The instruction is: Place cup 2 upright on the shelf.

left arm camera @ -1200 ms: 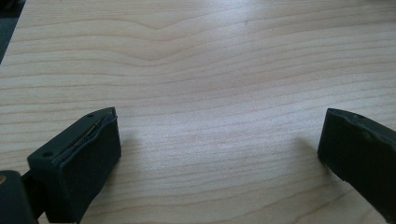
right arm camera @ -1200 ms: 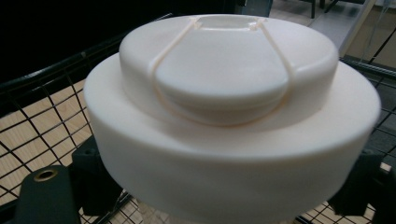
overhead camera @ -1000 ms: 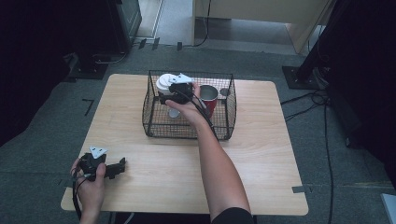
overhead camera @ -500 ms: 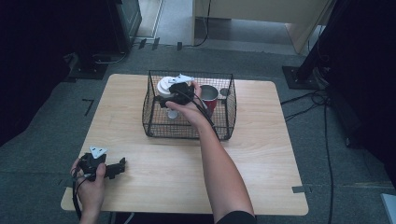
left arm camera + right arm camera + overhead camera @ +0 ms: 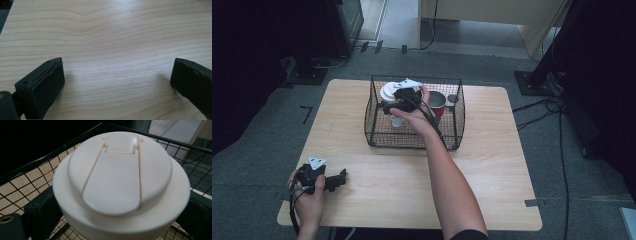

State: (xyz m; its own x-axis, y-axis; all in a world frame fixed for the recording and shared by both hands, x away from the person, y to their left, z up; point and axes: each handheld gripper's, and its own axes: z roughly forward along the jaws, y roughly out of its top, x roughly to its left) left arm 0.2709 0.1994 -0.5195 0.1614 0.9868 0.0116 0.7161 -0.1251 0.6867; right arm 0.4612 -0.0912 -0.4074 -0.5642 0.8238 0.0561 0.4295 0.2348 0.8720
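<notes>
A white cup with a white lid (image 5: 388,93) stands tall inside a black wire basket (image 5: 414,141) at the back middle of the table. My right gripper (image 5: 398,101) is shut on this cup just below the lid. In the right gripper view the lid (image 5: 120,177) is very close, with a black finger (image 5: 42,212) pressed against each side of the cup. A red cup (image 5: 437,101) stands in the basket to the right of my hand. My left gripper (image 5: 343,177) rests open on the bare wood near the front left, its jaws wide apart (image 5: 117,80) with nothing between them.
The light wooden table (image 5: 492,165) has free room in front of the basket and on both sides. A small grey round object (image 5: 452,98) sits at the basket's back right corner. Cables (image 5: 562,150) run over the grey floor to the right.
My right hand with the white cup has shifted only slightly inside the basket. The left gripper has stayed still.
</notes>
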